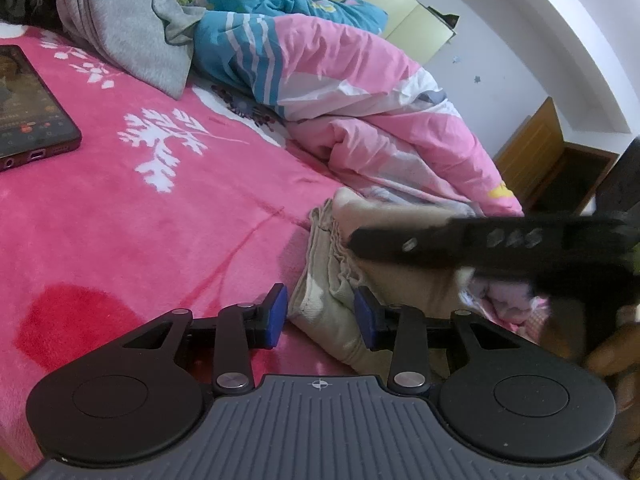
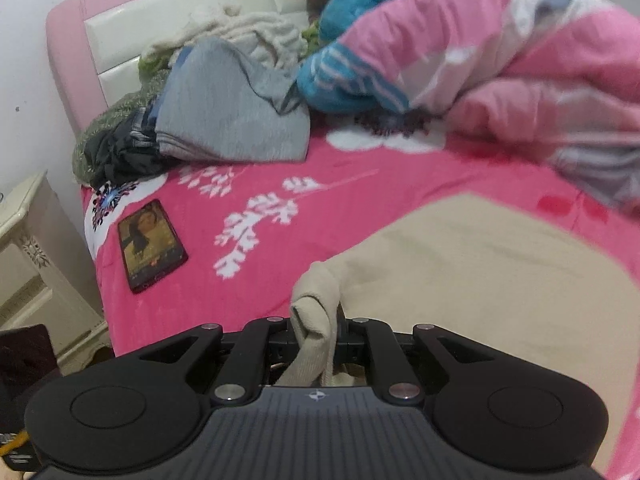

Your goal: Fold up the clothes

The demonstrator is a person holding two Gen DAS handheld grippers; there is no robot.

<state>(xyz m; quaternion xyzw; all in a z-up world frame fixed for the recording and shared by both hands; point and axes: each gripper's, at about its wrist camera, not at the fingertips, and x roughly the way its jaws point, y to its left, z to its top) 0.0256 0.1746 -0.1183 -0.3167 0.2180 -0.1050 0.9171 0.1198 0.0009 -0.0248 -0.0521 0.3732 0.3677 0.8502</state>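
A: Left to right, quick. Phone (image 2: 152,246) lies flat on the pink blanket (image 1: 160,220), far left. Grey garment (image 2: 232,120) heaped near the headboard (image 2: 180,20), quilt (image 1: 360,92) bunched on the right.

B: Task's thing?

A: Beige garment (image 2: 480,280). It lies on the blanket at the near right, mostly spread flat in the right wrist view; left wrist view shows a gathered, wrinkled end with a seam.

B: Left gripper (image 1: 320,316)?

A: Fingers stand wide, blue pads either side of the gathered end, not closed on it. Can't tell if a pad touches the cloth.

B: Right gripper (image 2: 316,332)?

A: Fingers narrow, pinching a bunched corner of the garment; cloth hangs down between them.

B: Handling?

A: Looks soft, light and limp, a thick knit. Probably drapes and sags wherever unsupported, not slippery, nothing fragile. Best hold is likely a hem or corner, one per gripper, so the edge stays taut.

B: Stage?

A: Could fit an early fold or a later one; layers aren't readable. The right view is blurred at the far edge.
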